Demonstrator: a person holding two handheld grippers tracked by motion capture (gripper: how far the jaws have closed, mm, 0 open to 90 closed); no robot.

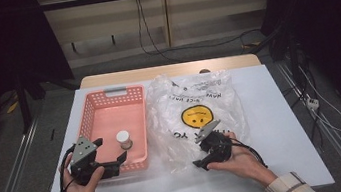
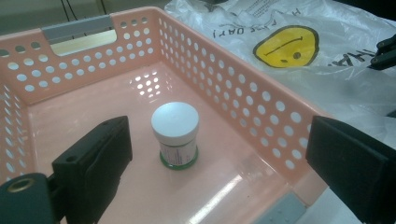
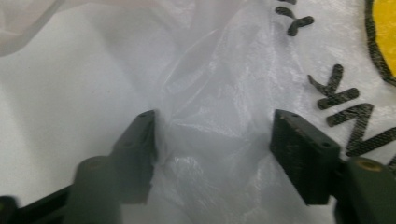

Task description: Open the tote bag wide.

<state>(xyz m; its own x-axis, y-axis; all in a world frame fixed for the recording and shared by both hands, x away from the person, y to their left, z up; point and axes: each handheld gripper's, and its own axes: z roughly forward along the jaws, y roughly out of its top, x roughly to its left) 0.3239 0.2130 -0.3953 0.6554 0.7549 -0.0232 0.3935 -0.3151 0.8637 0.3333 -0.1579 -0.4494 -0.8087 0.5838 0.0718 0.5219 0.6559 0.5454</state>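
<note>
A pink perforated basket (image 1: 88, 112) (image 2: 233, 84) stands left of centre on the white table. In it, near the front right, a small jar with a white lid (image 1: 124, 139) (image 2: 175, 133) stands upright. My left gripper (image 1: 112, 152) (image 2: 217, 135) is open wide at the basket's near edge, one jaw inside left of the jar and the other outside the right wall. A clear plastic bag with a yellow smiley (image 1: 194, 100) (image 2: 285, 44) (image 3: 224, 93) lies to the right. My right gripper (image 1: 201, 151) (image 3: 212, 126) is open at the bag's near edge, with loose film between its jaws.
The white table (image 1: 283, 125) has bare surface right of the bag and along the front edge. Behind it shows a wooden tabletop edge (image 1: 170, 70). Cables run across the floor beyond and to the right.
</note>
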